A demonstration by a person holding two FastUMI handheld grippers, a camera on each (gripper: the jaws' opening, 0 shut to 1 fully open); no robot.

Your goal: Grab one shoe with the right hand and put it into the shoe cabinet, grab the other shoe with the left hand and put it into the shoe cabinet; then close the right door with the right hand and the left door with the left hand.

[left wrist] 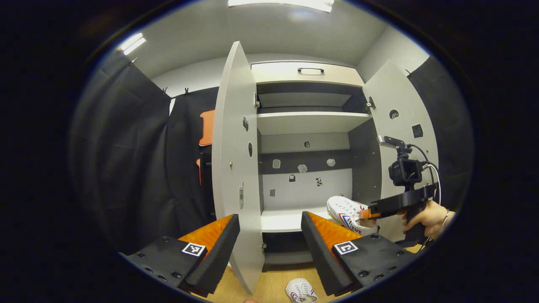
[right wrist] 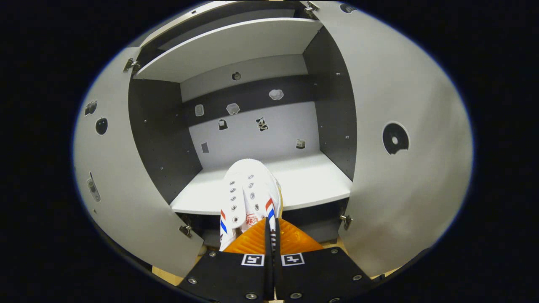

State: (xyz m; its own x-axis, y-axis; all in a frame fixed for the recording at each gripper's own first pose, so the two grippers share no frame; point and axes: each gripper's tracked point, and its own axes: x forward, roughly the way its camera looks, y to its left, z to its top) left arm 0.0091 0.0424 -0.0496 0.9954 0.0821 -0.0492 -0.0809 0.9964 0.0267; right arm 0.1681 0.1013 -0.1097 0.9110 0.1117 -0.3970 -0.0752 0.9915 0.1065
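First shoe point(right wrist: 248, 193) is pinched by its heel in the right tongs point(right wrist: 269, 240), toe over the front edge of the cabinet's lower shelf point(right wrist: 311, 185); step one, placement underway. Next: push it deeper, then release. Second shoe point(left wrist: 300, 291) lies on the floor point(left wrist: 273, 282) below the left tongs point(left wrist: 269, 240), which gape empty beside the open left door point(left wrist: 233, 168).

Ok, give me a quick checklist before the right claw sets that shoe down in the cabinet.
1. Right claw gripping the held shoe: ok, shut on its heel.
2. Both doors open: ok, left door and right door swung wide.
3. Lower shelf free for the shoe: ok.
4. Shoe toe over the shelf: ok.
5. Left claw free: ok, open.
6. Second shoe still on the floor: ok.
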